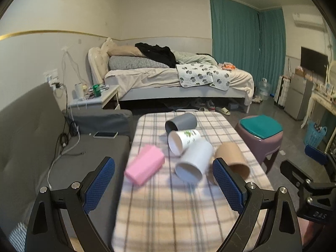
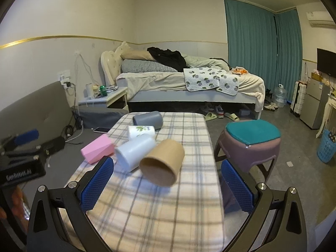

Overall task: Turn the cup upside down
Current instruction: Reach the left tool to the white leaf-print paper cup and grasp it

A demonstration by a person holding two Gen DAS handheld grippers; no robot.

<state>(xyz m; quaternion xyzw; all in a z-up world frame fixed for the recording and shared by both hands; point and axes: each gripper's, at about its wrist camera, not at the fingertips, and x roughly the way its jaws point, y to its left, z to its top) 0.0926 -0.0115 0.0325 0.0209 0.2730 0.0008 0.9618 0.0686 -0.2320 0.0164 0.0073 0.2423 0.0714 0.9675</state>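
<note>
Several cups lie on their sides on a plaid-covered table (image 1: 168, 210) (image 2: 159, 214): a pink one (image 1: 145, 167) (image 2: 97, 149), a plain white one (image 1: 194, 160) (image 2: 134, 152), a brown one (image 1: 232, 159) (image 2: 162, 163), a white one with a leaf print (image 1: 183, 140) (image 2: 141, 131) and a grey one (image 1: 180, 122) (image 2: 149, 120). My left gripper (image 1: 163, 176) is open and empty, held above the table before the pink and white cups. My right gripper (image 2: 167, 177) is open and empty, with the brown cup's mouth just ahead between its fingers.
A grey sofa (image 1: 31, 147) with a phone (image 1: 105, 134) and cables is left of the table. A purple stool with a teal cushion (image 1: 260, 134) (image 2: 251, 142) stands to the right. A bed (image 1: 178, 79), a nightstand (image 1: 94, 98) and teal curtains are beyond.
</note>
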